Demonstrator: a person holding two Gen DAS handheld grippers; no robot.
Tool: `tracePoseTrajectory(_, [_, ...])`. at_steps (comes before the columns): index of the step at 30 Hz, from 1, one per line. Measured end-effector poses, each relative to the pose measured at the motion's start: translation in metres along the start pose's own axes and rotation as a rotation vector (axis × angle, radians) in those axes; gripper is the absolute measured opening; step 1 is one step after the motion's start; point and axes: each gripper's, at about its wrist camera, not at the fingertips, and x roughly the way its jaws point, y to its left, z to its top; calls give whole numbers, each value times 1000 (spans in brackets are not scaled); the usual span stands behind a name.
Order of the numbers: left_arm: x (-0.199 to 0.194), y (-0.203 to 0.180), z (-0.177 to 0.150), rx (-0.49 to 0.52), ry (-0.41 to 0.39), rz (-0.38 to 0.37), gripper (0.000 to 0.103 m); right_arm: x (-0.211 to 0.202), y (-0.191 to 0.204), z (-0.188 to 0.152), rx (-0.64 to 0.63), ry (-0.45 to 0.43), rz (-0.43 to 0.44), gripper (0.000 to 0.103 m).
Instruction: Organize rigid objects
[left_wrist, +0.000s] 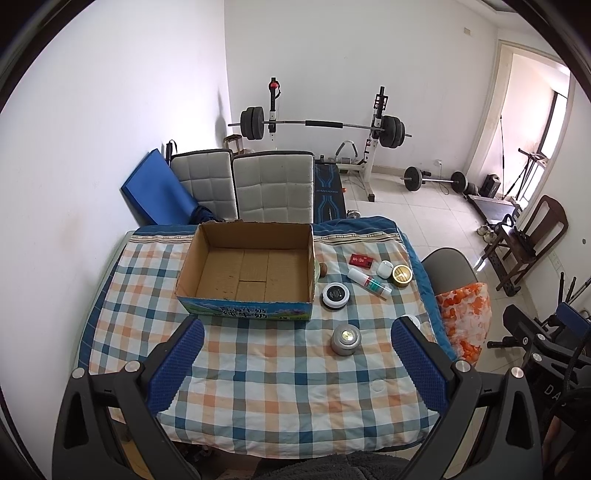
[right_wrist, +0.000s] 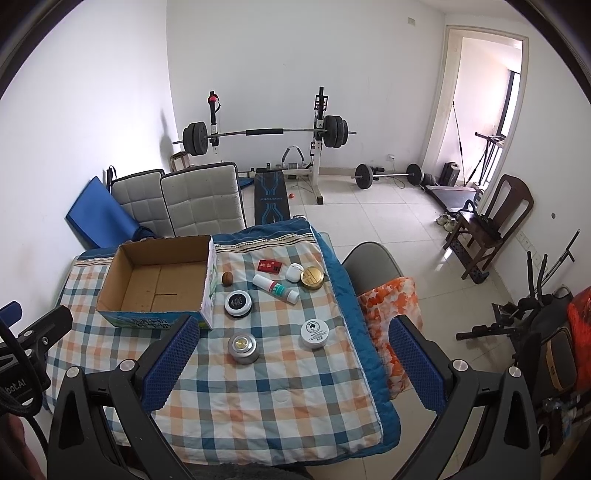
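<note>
Two views, left wrist: left gripper (left_wrist: 295, 358) spread wide, empty, above checked cloth (left_wrist: 258, 387) on tabletop.
Box: cardboard box (left_wrist: 247, 271) empty; jars beside it.
Right wrist: right gripper (right_wrist: 291, 354) wide apart, empty.
Room: barbell rack (right_wrist: 266, 136), white wall, tiled floor (right_wrist: 388, 221).

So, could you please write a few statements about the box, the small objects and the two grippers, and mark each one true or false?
1. The cardboard box already holds several jars. False: it is empty.
2. The left gripper is open and holds nothing. True.
3. The right gripper is shut on the silver tin. False: it is open, and the tin sits on the checked cloth.
4. The tube lies on its side. True.
5. The brown ball lies beside the box. True.
</note>
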Motion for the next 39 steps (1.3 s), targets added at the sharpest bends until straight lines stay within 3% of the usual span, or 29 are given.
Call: tracePoseTrajectory(39, [6, -6, 14, 21, -11, -10, 103, 0, -5, 13, 47, -26, -6, 103])
